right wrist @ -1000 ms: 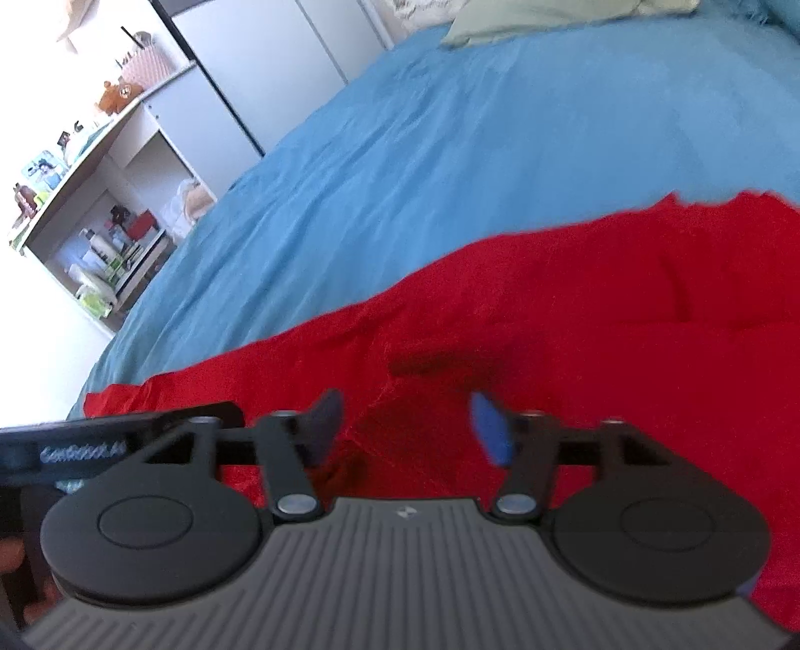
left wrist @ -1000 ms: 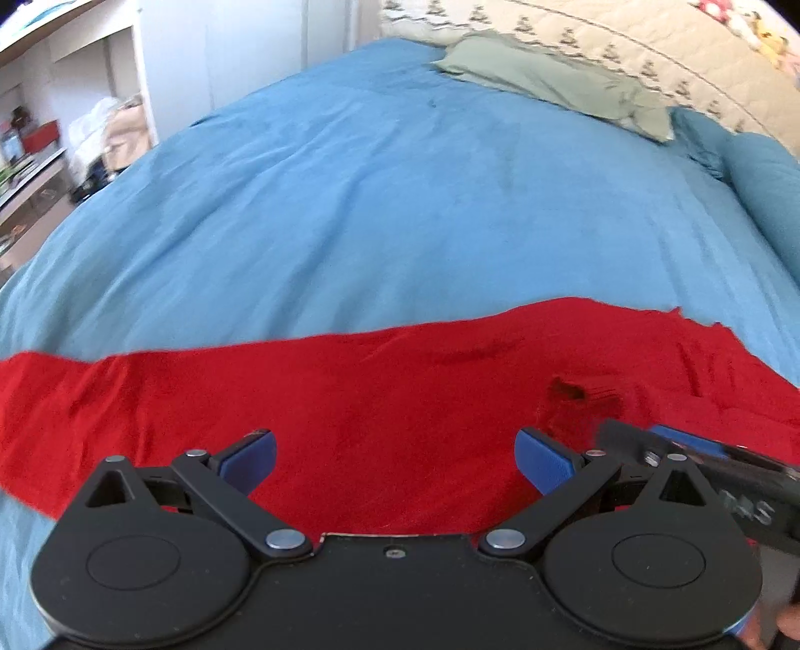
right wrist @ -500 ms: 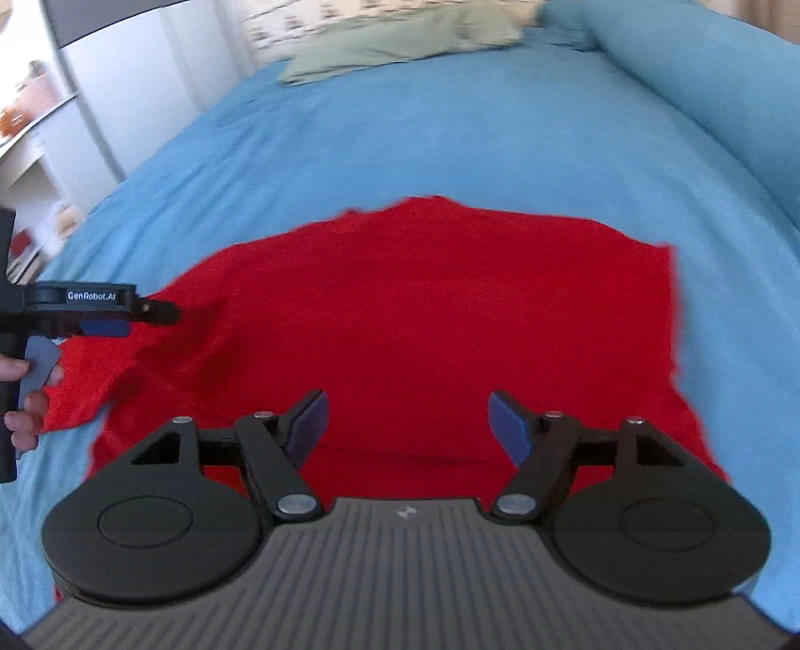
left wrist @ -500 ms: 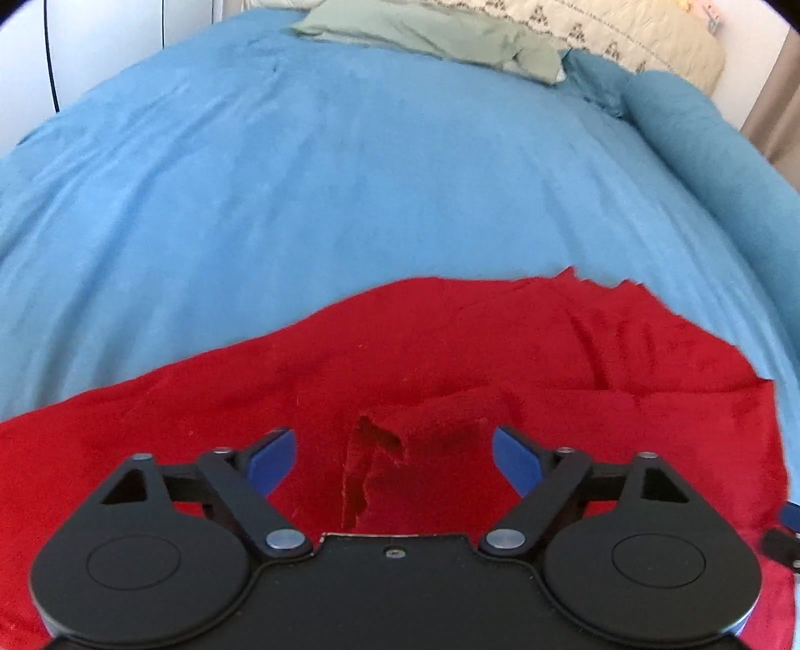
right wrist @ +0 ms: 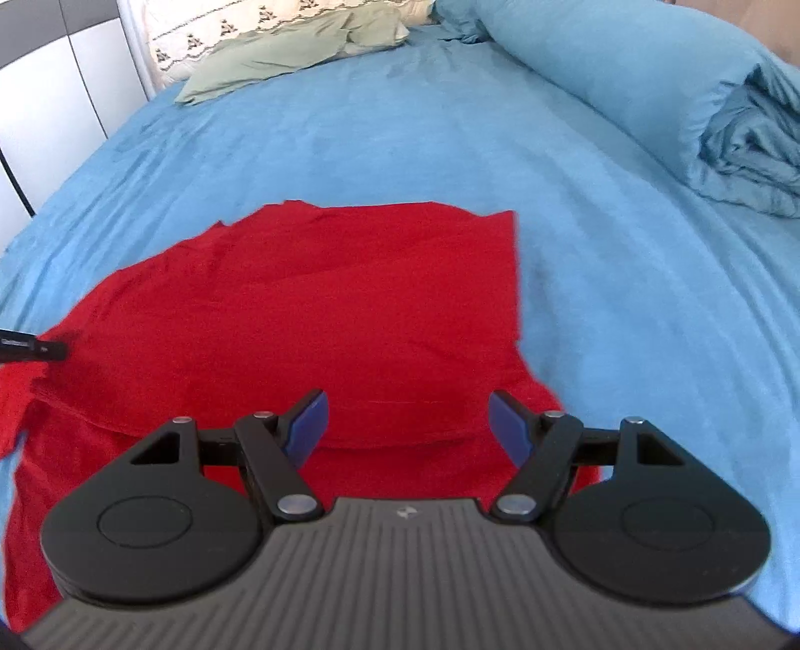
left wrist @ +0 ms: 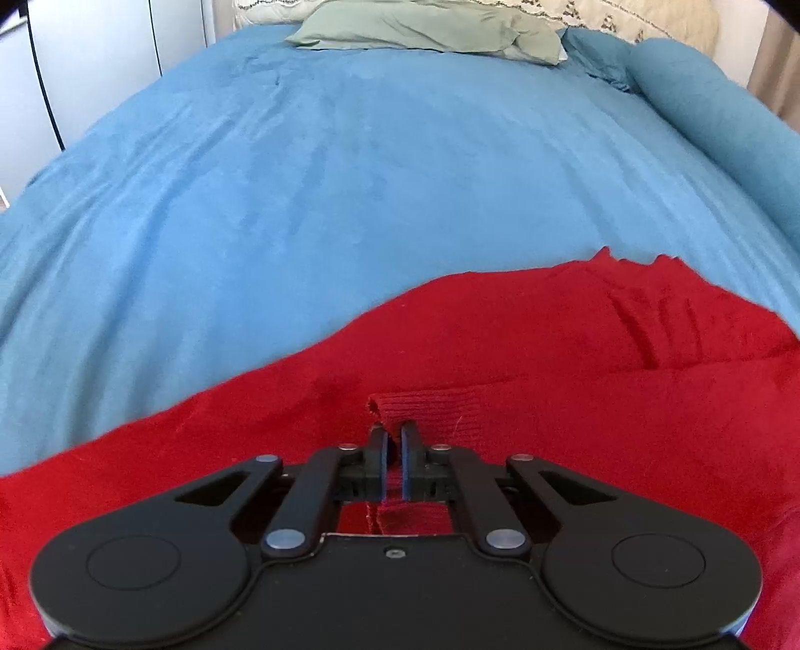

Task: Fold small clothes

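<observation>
A red garment [left wrist: 550,350] lies spread on the blue bedspread [left wrist: 350,175]; it also shows in the right wrist view [right wrist: 310,310]. My left gripper [left wrist: 393,450] is shut on a ribbed cuff or hem [left wrist: 430,410] of the red garment near its front edge. My right gripper [right wrist: 407,425] is open and empty, low over the garment's near right part. The tip of the left gripper [right wrist: 35,346] shows at the left edge of the right wrist view.
A green pillow [left wrist: 430,30] lies at the head of the bed, also in the right wrist view [right wrist: 290,50]. A rolled blue duvet [right wrist: 650,75] runs along the right side. White cupboards [right wrist: 60,100] stand to the left.
My left gripper has closed on the ribbed edge of the red garment. My right gripper has swung right and stays open over the garment's right side.
</observation>
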A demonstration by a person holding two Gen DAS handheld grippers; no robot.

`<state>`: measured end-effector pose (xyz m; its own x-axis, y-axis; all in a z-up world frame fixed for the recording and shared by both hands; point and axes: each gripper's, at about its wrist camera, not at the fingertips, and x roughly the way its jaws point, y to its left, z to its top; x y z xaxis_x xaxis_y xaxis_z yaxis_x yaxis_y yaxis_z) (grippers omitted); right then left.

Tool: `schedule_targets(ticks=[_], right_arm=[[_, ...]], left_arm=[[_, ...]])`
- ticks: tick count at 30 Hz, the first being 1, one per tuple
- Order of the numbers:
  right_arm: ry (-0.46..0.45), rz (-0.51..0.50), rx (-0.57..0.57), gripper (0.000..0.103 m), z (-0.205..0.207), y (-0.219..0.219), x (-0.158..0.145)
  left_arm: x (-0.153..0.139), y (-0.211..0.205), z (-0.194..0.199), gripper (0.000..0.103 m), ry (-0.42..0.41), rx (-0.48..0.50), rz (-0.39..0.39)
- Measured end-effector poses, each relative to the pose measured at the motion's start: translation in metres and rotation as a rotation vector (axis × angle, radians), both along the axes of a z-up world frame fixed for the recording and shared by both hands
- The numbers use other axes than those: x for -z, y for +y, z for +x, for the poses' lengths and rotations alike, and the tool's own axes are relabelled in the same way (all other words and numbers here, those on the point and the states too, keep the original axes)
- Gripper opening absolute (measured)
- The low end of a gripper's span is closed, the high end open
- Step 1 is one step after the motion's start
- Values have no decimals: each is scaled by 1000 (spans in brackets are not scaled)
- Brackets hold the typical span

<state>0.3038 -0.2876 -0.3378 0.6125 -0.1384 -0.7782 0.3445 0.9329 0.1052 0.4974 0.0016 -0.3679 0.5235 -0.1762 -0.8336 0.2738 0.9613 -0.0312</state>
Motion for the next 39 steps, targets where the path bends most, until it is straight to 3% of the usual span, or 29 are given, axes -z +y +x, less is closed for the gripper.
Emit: schedule_targets(ticks=[3, 4, 5, 7, 10, 13, 16, 20, 23, 29, 33, 39], right_arm=[[13, -32, 8, 87, -3, -7, 4], [16, -42, 8, 87, -3, -10, 6], [20, -53, 11, 87, -3, -12, 7], [22, -80, 14, 86, -3, -16, 8], [-32, -64, -3, 84, -3, -21, 2], [-54, -39, -77, 82, 10, -17, 1], [-47, 51, -109, 82, 28, -17, 13], [10, 24, -112, 82, 38, -17, 32], [3, -7, -117, 84, 33, -21, 40], [31, -50, -152, 90, 34, -19, 47], [77, -45, -158, 91, 42, -12, 26], [61, -25, -262, 93, 48, 36, -17]], left_arm=[[4, 1, -3, 7, -10, 6, 15], [3, -2, -1, 13, -16, 11, 35], [1, -4, -2, 21, -23, 6, 50], [-10, -4, -7, 67, -39, -26, 61], [-38, -4, -23, 79, -137, -22, -11], [-44, -15, -36, 83, -133, 45, -43], [-26, -28, -44, 83, -70, 102, -65], [6, -30, -44, 82, 15, 61, -53], [14, -23, -45, 83, -4, 43, -65], [16, -42, -54, 87, -27, 92, 53], [-9, -25, -63, 88, -29, -9, -20], [-64, 56, -97, 95, -148, -259, -39]])
